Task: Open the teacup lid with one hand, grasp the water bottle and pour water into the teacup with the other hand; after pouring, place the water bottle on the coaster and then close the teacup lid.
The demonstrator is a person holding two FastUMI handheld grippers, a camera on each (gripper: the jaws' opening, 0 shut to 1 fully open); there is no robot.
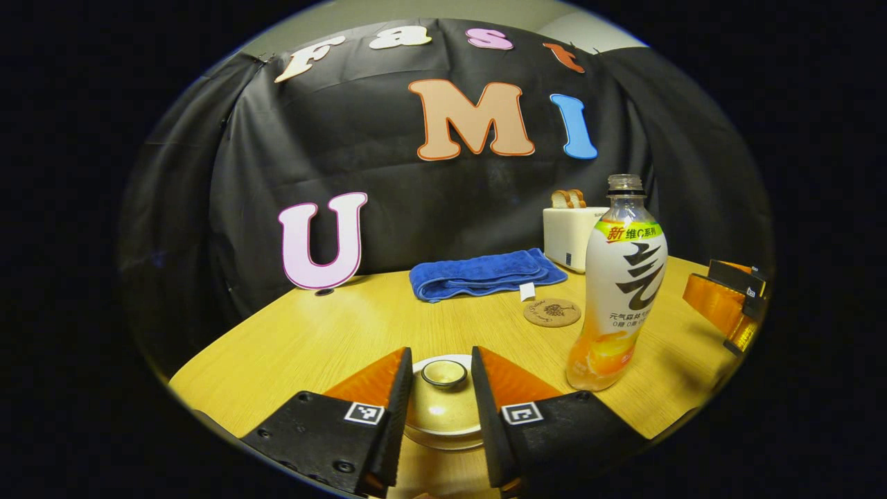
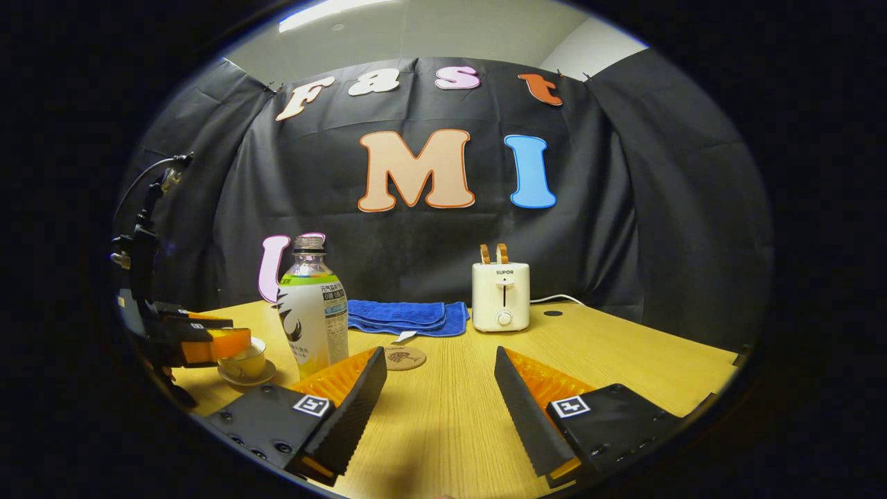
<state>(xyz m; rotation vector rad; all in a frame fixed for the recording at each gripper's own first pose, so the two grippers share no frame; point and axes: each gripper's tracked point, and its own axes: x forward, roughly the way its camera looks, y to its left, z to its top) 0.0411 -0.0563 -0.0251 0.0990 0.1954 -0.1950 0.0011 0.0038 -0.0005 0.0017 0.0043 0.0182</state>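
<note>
- Left gripper [image 1: 440,395]: fingers spread to either side of the teacup lid [image 1: 443,402], its knob between them; whether they touch it cannot be told.
- Teacup [image 2: 244,362]: on a saucer near the counter's [image 2: 624,360] left edge.
- Water bottle [image 1: 619,291]: upright, uncapped, just beside the teacup.
- Coaster [image 1: 552,312]: behind the bottle, before the blue towel [image 1: 485,274].
- Right gripper [image 2: 440,395]: fingers released, holding nothing, above bare counter.

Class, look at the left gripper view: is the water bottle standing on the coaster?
No, the water bottle stands on the bare table, beside the coaster.
</note>
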